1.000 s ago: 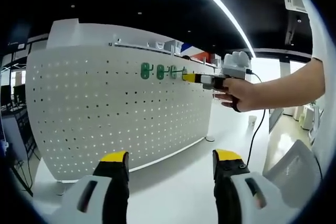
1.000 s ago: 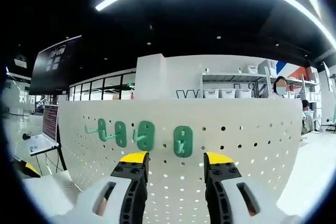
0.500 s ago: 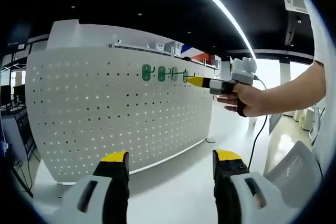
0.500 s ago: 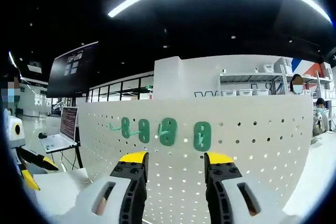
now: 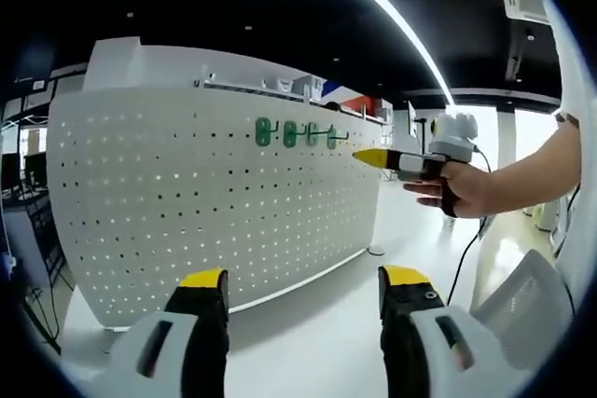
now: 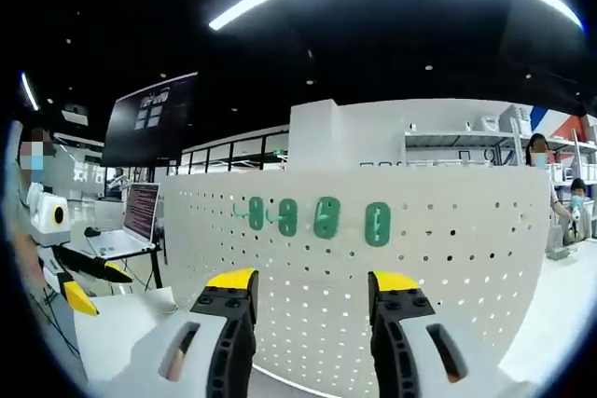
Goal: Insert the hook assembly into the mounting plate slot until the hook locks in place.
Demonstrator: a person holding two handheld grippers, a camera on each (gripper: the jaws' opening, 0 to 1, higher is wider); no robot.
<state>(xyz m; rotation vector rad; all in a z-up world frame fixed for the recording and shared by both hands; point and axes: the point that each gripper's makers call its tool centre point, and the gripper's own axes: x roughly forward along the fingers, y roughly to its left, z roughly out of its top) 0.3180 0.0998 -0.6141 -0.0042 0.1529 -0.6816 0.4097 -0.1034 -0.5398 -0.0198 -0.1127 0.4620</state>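
You hold your right gripper (image 6: 310, 283) level and facing the white pegboard (image 6: 448, 267), its yellow-tipped jaws spread apart with nothing between them; that empty gap frames the row of four green hooks (image 6: 378, 225) hanging side by side in the upper holes, which suggests you stand off to check the row rather than to grasp; the hook nearest your jaws sits flat against the board, while the farther ones show their arms jutting out toward the left of that view; whether each has truly locked into its slot is too small to tell.

Your left gripper (image 5: 303, 283) hangs low in front of the board's foot, jaws likewise parted and empty, aimed so that the whole pegboard (image 5: 187, 193) and the hooks (image 5: 291, 134) near its top edge sit in frame; that wide stance fits the demand to keep every target visible; in the left gripper view your right gripper (image 5: 410, 161) shows off the board's right end, clear of the hooks and not touching the board, gripped by your hand (image 5: 466, 188).

To judge by four seated hooks and two empty claws, the insertion looks done or nearly so; no loose hook assembly shows in either claw.
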